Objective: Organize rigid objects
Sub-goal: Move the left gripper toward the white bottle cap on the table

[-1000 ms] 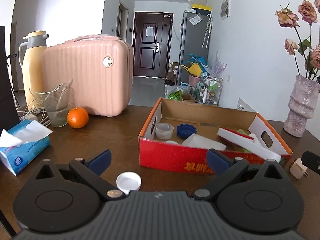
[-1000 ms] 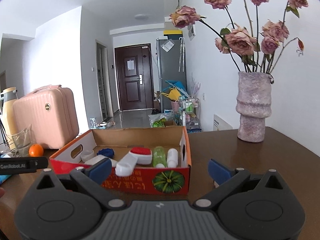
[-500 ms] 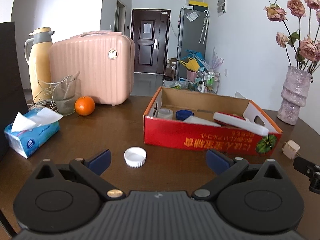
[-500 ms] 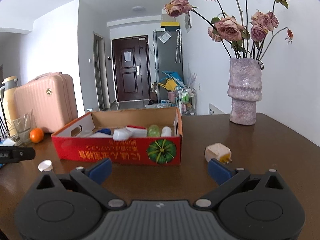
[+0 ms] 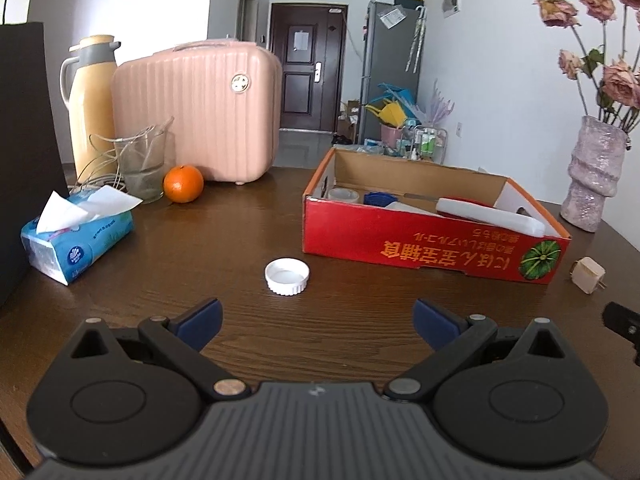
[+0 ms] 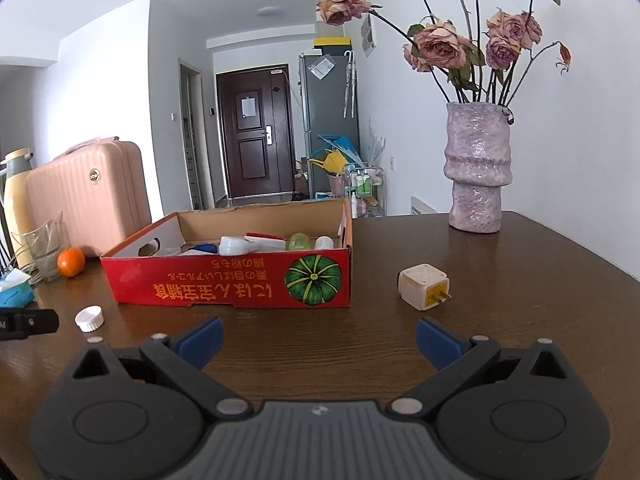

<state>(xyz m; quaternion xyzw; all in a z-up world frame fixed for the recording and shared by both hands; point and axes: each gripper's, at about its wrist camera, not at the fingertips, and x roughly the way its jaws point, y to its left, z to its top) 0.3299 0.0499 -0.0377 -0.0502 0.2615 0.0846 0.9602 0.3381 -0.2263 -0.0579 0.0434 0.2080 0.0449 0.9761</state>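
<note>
A red cardboard box (image 5: 432,240) stands on the dark wooden table and holds several small white, blue and green items; it also shows in the right wrist view (image 6: 224,280). A white bottle cap (image 5: 287,276) lies on the table in front of the box's left end, ahead of my open, empty left gripper (image 5: 316,322); it appears too in the right wrist view (image 6: 89,317). A cream plug adapter (image 6: 423,286) lies right of the box, ahead of my open, empty right gripper (image 6: 319,340); it shows in the left wrist view (image 5: 587,275).
A pink case (image 5: 196,108), a yellow thermos (image 5: 90,96), a glass (image 5: 142,166), an orange (image 5: 183,184) and a tissue pack (image 5: 76,236) stand at the left. A purple vase with dried roses (image 6: 478,168) stands at the back right.
Both grippers have drawn back from the box, so the cap and the plug adapter now lie farther ahead of the fingers. Both stay open and empty.
</note>
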